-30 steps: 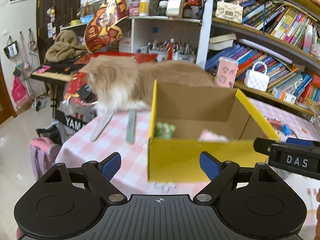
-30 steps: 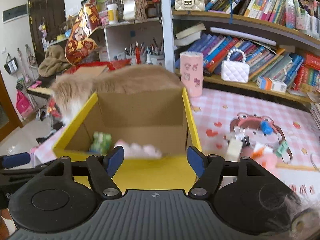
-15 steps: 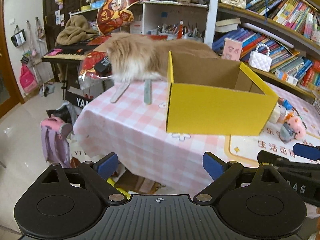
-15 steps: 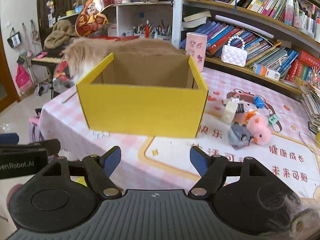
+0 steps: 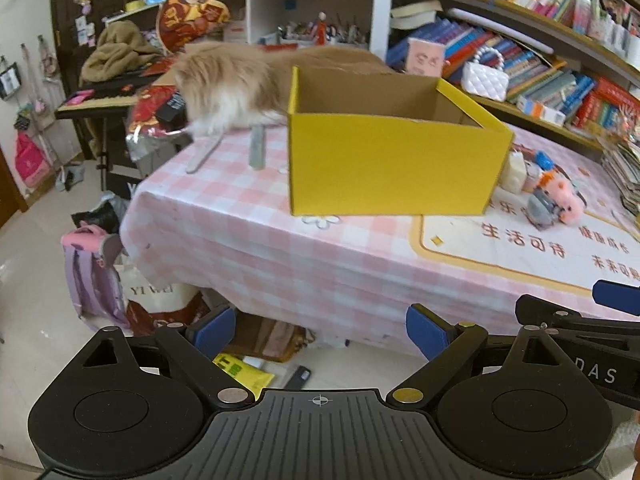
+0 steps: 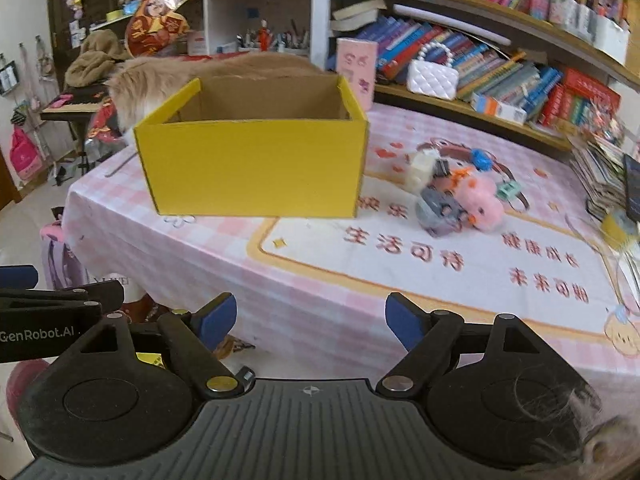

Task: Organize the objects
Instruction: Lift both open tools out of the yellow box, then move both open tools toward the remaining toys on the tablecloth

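Holding both grippers off the near edge of the table (image 6: 168, 264), you've got nothing in either one. Your left gripper (image 5: 320, 326) has its fingers spread wide with only floor and tablecloth overhang showing between them. Your right gripper (image 6: 311, 316) is mid-opening, gap also empty; its blue pads (image 6: 402, 318) sit in front of the cloth's hanging front. Yellow box (image 6: 256, 168) stands upright on the pink checked cloth, open top, toward the table's left part, a little back from the near edge; its contents aren't visible from either view. Toy cluster (image 6: 460, 196) lies just right of the box: grey piece, pink plush, white block, small blue and teal bits, bunched and touching. Bare printed mat between the toys and the near edge gives you open room there. A long-haired cat (image 5: 232, 84) stands right behind the box at the far left corner, close against its back wall. Bags and clutter (image 5: 96, 276) crowd the floor below the table's left corner.
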The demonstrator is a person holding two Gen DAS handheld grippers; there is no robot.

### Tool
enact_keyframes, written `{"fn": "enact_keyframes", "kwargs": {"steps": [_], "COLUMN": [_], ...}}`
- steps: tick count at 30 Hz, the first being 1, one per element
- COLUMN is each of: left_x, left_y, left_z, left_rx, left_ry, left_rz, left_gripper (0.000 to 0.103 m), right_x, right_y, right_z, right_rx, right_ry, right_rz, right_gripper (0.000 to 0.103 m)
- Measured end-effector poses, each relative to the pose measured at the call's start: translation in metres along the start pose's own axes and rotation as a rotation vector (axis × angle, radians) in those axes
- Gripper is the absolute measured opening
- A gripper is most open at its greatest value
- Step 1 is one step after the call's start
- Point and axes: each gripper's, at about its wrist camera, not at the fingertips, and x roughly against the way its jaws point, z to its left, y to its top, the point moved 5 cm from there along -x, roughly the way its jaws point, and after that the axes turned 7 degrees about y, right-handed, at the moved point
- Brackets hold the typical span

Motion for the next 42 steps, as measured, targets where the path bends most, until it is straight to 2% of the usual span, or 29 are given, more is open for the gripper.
{"fn": "enact_keyframes", "kwargs": {"steps": [16, 27, 33, 42], "left_x": [-0.012, -0.026, -0.039, -0.057], "left_y": [0.001, 0.018, 0.029, 0.041], "left_z": [-0.065, -0.134, -0.163, -0.195], "left_rx": [-0.121, -0.216, -0.198, -0.173], "left_ry": [-0.106, -0.161, -0.179, -0.158], "left_rz": [0.038, 0.037, 0.066, 0.091], "left_gripper": [0.095, 0.095, 0.095, 0.095], "right_x": [0.011, 0.008, -0.002, -0.024], "right_y": [-0.017, -0.01, 0.0, 0.014], "right_z": [-0.063, -0.125, -0.152, -0.189], "right_rx": [-0.155, -0.212, -0.202, -0.189], "right_ry": [-0.125, -0.199, -0.199, -0.172], "right_rz": [0.042, 0.05, 0.067, 0.092], "right_gripper": [0.082, 0.083, 0.083, 0.083]}}
